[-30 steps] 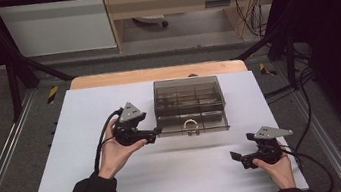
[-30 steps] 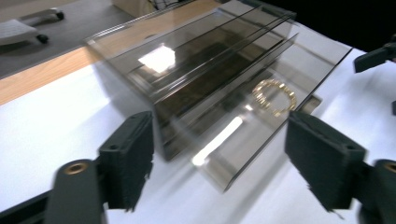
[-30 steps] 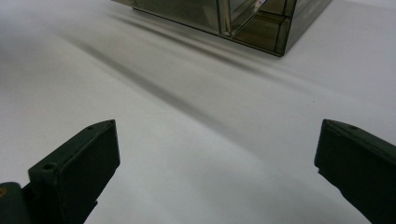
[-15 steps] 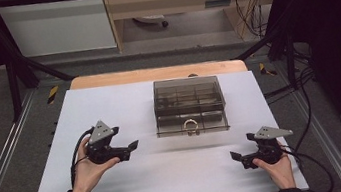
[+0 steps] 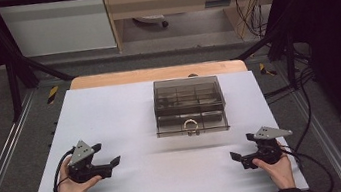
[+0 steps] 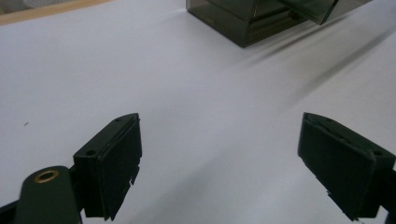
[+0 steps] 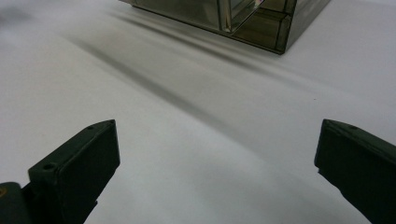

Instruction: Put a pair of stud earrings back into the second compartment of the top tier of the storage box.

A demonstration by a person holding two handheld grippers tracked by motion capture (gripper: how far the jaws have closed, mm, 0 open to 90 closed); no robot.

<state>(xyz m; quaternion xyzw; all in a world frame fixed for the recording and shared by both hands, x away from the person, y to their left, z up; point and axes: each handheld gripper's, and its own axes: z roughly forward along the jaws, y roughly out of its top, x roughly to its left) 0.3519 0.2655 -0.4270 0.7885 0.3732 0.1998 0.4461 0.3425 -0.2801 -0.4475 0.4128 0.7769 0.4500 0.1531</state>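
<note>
A smoky clear plastic box (image 5: 189, 105) with inner dividers and a metal ring handle (image 5: 191, 126) on its front stands mid-table on the white tabletop (image 5: 159, 173). My left gripper (image 5: 106, 158) is held low near the front left, open, with nothing between its jaws. Open and empty too, my right gripper (image 5: 242, 149) rests at the front right. In the left gripper view a corner of the box (image 6: 261, 18) lies far ahead beyond my wide-apart pads (image 6: 112, 163). In the right gripper view the box (image 7: 233, 18) also stands well ahead of the pads (image 7: 79, 168).
A wooden strip (image 5: 155, 73) runs along the table's far edge. Metal rails (image 5: 5, 154) flank the table on both sides. Cables (image 5: 303, 82) hang at the right. Broad bare white surface lies between the two grippers.
My left gripper has drawn back from the box's left side toward the front left of the table. The right gripper has stayed in place.
</note>
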